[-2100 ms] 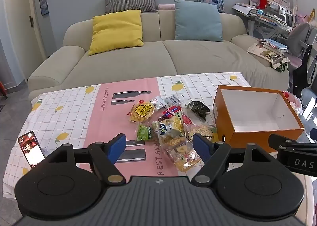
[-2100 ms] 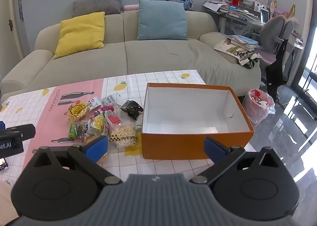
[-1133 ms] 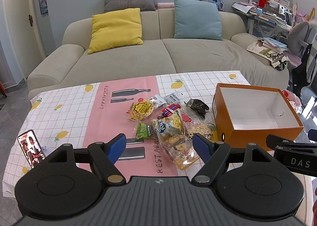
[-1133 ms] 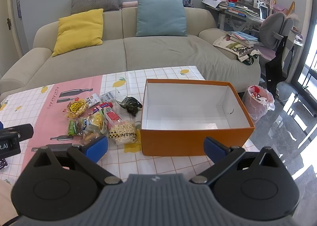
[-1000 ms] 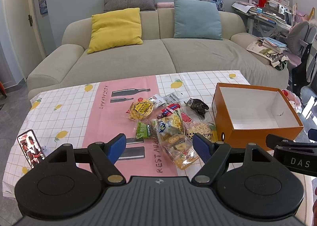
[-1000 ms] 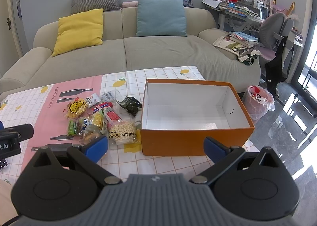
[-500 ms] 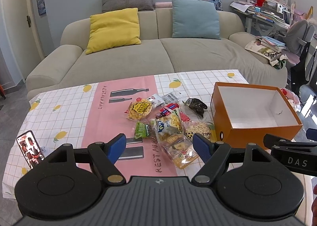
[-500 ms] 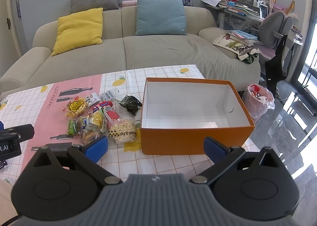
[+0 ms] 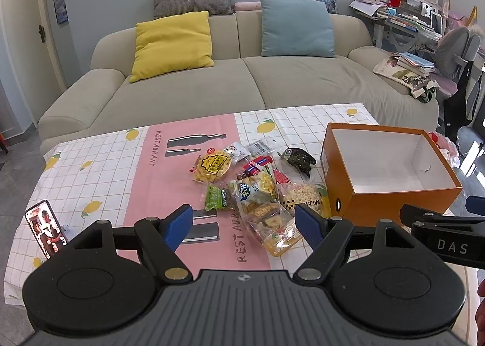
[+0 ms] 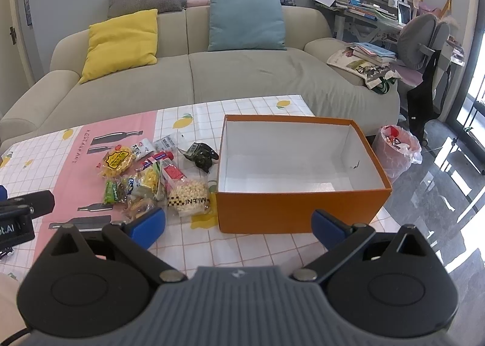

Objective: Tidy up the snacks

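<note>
From the left wrist, the left hand-held gripper (image 9: 243, 223) hung with its jaws spread and empty over a table (image 9: 100, 164) in a checked lemon-print cloth, where the snacks (image 9: 251, 185) lay heaped beside an orange box (image 9: 391, 200), a phone (image 9: 45, 230) at the near left edge and a beige sofa (image 9: 230, 85) behind. From the right wrist, the right hand-held gripper (image 10: 239, 224) was likewise wide apart and empty before the bare white-lined orange box (image 10: 297, 209), the snacks (image 10: 151, 176) just left of it, with a cluttered desk (image 10: 363, 9) and a grey chair (image 10: 424, 39) to the right.

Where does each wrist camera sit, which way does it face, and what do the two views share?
Left wrist: rides the open left gripper, facing the snack pile; a hand edge shows at right.
Right wrist: rides the open right gripper, facing the empty orange box.
Shared: snack pile, orange box, tablecloth, sofa.
</note>
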The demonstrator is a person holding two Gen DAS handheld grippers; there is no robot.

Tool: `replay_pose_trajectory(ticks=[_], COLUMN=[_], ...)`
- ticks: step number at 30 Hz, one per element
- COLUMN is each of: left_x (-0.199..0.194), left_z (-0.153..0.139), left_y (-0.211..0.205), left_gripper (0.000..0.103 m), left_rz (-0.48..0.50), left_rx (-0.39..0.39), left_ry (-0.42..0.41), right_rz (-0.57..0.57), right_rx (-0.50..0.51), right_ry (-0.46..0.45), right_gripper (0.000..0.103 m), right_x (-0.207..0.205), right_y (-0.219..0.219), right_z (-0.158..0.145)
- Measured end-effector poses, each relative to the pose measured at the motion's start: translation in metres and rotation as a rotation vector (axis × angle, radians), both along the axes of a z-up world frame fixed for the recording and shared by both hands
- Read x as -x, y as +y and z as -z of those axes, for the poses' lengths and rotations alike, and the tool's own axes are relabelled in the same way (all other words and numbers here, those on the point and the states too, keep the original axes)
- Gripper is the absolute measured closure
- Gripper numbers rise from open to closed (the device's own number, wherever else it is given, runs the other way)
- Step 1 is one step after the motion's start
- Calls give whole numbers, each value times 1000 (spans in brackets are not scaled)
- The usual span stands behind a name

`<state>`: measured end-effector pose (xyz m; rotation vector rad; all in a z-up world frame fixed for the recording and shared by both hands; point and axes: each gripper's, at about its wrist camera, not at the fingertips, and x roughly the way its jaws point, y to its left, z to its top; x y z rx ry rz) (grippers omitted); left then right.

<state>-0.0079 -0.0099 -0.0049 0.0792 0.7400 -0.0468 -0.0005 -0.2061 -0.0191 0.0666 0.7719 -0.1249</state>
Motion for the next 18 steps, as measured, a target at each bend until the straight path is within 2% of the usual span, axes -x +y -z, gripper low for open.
replay_pose_trajectory(ticks=[18], left_x=[0], left_z=[0], left_y=[-1], left_gripper=[13], left_rz=[-1], left_rx=[0], left_ry=[0], right_rz=[1], right_rx=[-2], right_ry=[3], right_gripper=[3], right_x=[-1], right_y=[1], right_z=[0])
